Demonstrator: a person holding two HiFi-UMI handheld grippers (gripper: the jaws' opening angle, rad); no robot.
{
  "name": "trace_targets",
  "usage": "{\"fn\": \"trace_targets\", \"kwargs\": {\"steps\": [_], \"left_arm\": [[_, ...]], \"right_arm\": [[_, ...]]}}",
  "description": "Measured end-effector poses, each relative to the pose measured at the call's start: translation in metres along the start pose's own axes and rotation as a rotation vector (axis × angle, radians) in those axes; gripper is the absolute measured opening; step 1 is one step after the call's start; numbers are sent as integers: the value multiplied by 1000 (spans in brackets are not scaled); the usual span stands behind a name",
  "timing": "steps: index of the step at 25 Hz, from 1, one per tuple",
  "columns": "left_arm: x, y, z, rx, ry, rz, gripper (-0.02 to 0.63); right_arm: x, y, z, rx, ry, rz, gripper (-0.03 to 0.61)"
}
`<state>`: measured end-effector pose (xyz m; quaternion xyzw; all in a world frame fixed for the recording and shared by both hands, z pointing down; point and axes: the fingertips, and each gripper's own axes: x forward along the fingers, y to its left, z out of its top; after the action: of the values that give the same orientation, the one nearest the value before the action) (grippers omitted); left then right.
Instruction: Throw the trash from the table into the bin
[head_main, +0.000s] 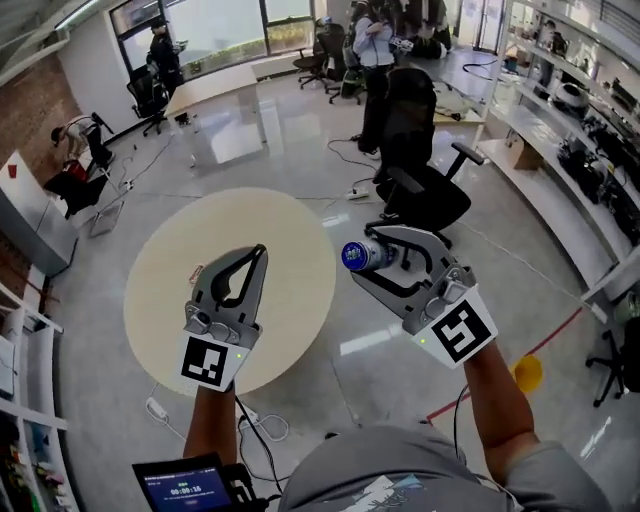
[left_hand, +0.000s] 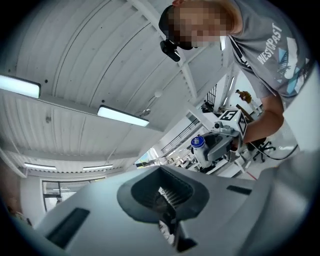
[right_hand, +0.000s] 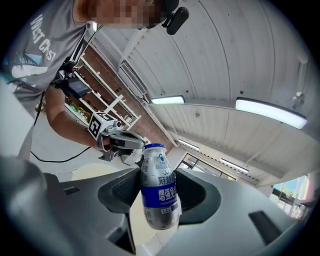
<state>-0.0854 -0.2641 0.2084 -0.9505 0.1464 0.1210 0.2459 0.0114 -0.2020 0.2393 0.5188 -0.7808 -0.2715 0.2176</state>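
the right gripper (head_main: 385, 258) has its jaws closed partway on a small white plastic bottle with a blue label and cap (right_hand: 160, 187), held above the floor. the left gripper (head_main: 258, 255) has its jaws pressed together, empty. below lies the round beige counter (head_main: 170, 270); beyond it stands a black office chair (head_main: 425, 180).

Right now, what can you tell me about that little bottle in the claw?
The small white plastic bottle with a blue lid and blue label band is closed and looks undamaged. The right claw pinches its middle, one pad on each side. It lies roughly level, lid end sticking out past the claw tips. Nothing else touches it.
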Motion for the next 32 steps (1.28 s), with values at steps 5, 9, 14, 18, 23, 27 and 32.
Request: {"fn": "trace_targets", "kwargs": {"steps": [5,9,14,18,23,27,32], "left_arm": [[118,-106,2,-53,-66,-175,43],[209,-216,-3,-105,-103,-315,43],[299,-361,-8,-138,-112,-479,43],[364,-469,3,-207,-127,-590,43],[417,-598,15,-256,-115,-742,43],[437,-645,11,-268,-98,-830,43],[446,-694,-7,-254,-64,-879,43]], "right_arm": [[-130,-54,-74,48,128,-155,221],[-249,-89,-150,69,249,-260,221],[-406,-112,-243,127,390,-400,221],[-531,-123,-308,215,500,-502,221],[-677,-108,-394,356,614,-628,221],[-748,-80,-460,428,738,-679,221],[-822,-37,-545,547,815,-735,222]]}}
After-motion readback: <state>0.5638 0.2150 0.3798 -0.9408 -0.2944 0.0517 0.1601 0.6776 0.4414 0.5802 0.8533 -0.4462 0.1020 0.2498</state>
